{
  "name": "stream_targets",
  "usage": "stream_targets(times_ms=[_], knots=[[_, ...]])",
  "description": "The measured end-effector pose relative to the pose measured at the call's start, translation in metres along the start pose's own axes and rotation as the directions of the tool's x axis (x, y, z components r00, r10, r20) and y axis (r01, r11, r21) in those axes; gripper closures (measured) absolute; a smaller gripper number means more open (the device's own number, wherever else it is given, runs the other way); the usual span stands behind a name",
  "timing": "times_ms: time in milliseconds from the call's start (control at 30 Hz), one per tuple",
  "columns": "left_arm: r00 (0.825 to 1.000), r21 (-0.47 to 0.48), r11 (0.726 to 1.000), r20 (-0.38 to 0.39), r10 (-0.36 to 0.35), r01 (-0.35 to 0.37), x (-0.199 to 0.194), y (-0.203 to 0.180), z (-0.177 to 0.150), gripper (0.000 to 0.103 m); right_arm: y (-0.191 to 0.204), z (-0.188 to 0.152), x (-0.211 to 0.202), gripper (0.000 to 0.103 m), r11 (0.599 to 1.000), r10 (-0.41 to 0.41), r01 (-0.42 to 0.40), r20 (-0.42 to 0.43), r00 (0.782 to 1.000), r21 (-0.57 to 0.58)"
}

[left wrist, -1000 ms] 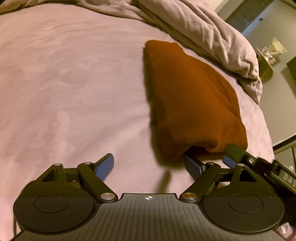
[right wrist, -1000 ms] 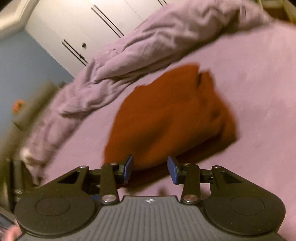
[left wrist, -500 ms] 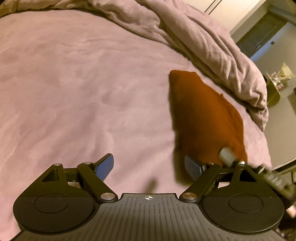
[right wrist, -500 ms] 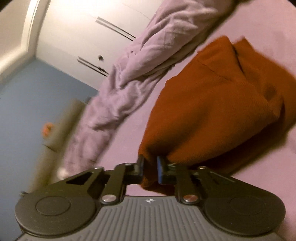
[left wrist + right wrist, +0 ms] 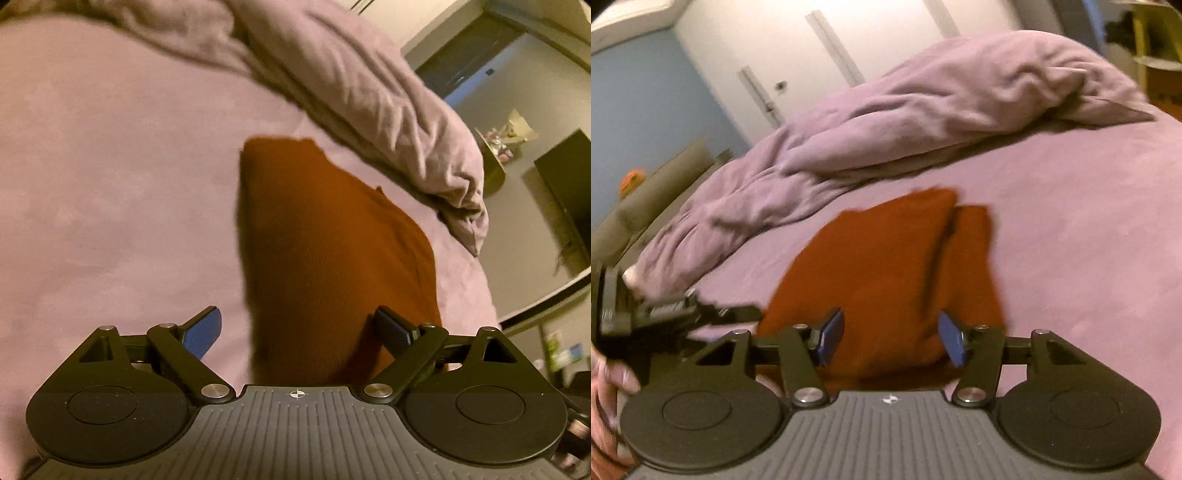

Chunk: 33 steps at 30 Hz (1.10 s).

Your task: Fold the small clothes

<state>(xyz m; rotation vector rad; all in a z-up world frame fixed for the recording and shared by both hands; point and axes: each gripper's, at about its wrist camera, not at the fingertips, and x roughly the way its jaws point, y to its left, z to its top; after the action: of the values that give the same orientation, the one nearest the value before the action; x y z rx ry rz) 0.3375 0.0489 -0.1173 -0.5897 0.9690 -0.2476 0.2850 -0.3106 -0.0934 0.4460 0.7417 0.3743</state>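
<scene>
A rust-brown folded garment [image 5: 325, 251] lies flat on the lilac bed sheet [image 5: 110, 184]. My left gripper [image 5: 301, 332] hovers over its near end with the jaws wide and still opening. One fingertip is beside the cloth and the other is over it, and neither presses on it. In the right wrist view the same garment [image 5: 886, 266] runs away from my right gripper [image 5: 891, 338]. Its jaws are opening, and the garment's near edge lies between and below the blue pads [image 5: 833, 334] without being pinched.
A bunched lilac duvet [image 5: 369, 99] lies along the far side of the bed [image 5: 923, 110]. The bed's edge [image 5: 484, 295] drops off to the right, with a round side table [image 5: 495, 166] beyond it. A person's hand [image 5: 607, 384] is at the lower left.
The right gripper was shut on the garment's near edge half a second ago and has now let go. The left gripper has shifted right over the garment's near end.
</scene>
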Motion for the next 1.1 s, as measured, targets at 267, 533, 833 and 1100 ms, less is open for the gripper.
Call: stream_targets(times_ms=[267, 533, 833, 1100], knots=[[1.0, -0.013, 1.0, -0.005, 0.009, -0.009, 0.04, -0.008, 0.014, 0.029, -0.062, 0.035, 0.077, 0.029, 0.988, 0.07, -0.046, -0.159, 0.985, 0.148], [0.999, 0.05, 0.998, 0.038, 0.035, -0.037, 0.043, -0.018, 0.014, 0.048, -0.052, 0.034, 0.112, 0.062, 0.98, 0.103, -0.07, -0.179, 0.978, 0.185], [0.994, 0.075, 0.994, 0.082, 0.077, -0.083, -0.019, -0.016, 0.021, 0.055, 0.01, 0.037, 0.091, 0.073, 0.986, 0.15, -0.138, -0.148, 0.977, 0.088], [0.958, 0.083, 0.954, 0.049, 0.284, -0.287, -0.09, 0.039, -0.017, 0.048, 0.089, -0.009, 0.102, 0.066, 0.976, 0.201, -0.216, -0.241, 0.949, -0.036]])
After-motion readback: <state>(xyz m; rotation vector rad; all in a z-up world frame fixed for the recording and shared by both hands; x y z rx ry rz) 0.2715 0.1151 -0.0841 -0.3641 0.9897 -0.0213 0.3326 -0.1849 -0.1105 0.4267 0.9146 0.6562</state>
